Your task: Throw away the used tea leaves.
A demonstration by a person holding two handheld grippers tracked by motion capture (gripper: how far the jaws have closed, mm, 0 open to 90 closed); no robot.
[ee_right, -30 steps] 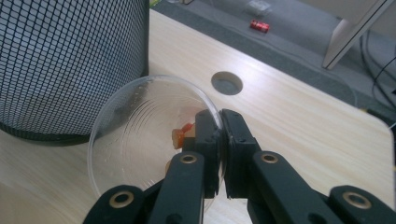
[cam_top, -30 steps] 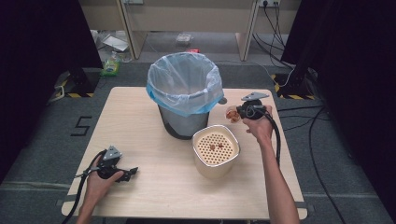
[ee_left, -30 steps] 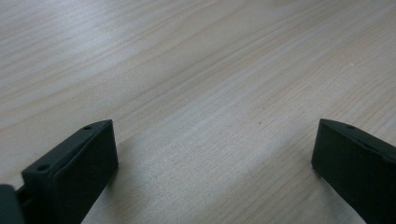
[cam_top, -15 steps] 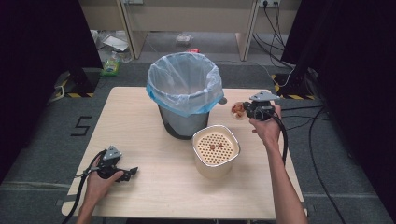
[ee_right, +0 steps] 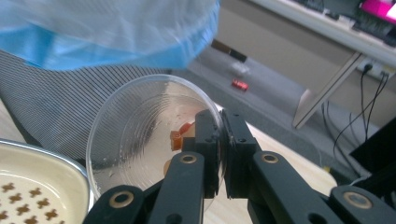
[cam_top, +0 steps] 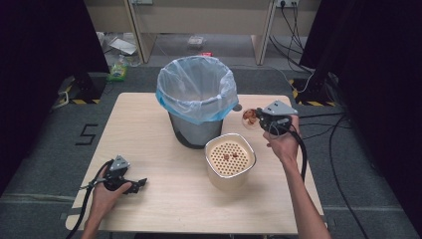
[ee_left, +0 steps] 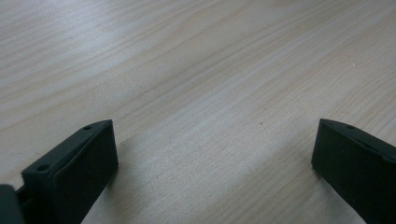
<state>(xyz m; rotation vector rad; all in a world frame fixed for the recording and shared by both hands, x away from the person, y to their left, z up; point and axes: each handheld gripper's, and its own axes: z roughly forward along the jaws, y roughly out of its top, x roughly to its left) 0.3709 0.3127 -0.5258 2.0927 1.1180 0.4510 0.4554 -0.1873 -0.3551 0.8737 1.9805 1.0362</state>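
The right gripper [ee_right: 219, 154] has its jaws pinched nearly together on the rim of a clear plastic dish [ee_right: 140, 140], holding it tipped up on edge so its open face turns toward the camera on that gripper. Inside the dish, just beside the jaw tips, cling a few small orange-brown bits [ee_right: 180, 135]; what they are is hard to make out through the ribbed plastic. In the high view the dish [cam_top: 249, 118] hangs in the air just off the jaws of the right gripper [cam_top: 261, 119], with the person's right hand [cam_top: 283, 142] behind it.

Below and to the near side of that gripper stands a cream container [cam_top: 219, 172] with a perforated insert; two small brown pieces [cam_top: 230, 156] lie on the holes. The right gripper view catches only its corner [ee_right: 56, 161], cut off by the frame.

Just beyond the dish rises a grey bin [cam_top: 186, 132] lined with a blue-edged bag [cam_top: 196, 84]; its inside looks pale and I cannot tell what it holds.

Well apart, at the near left of the table [cam_top: 149, 124], the left gripper [cam_top: 130, 185] rests low, its jaws spread wide over bare wood [ee_left: 210, 93], gripping nothing.
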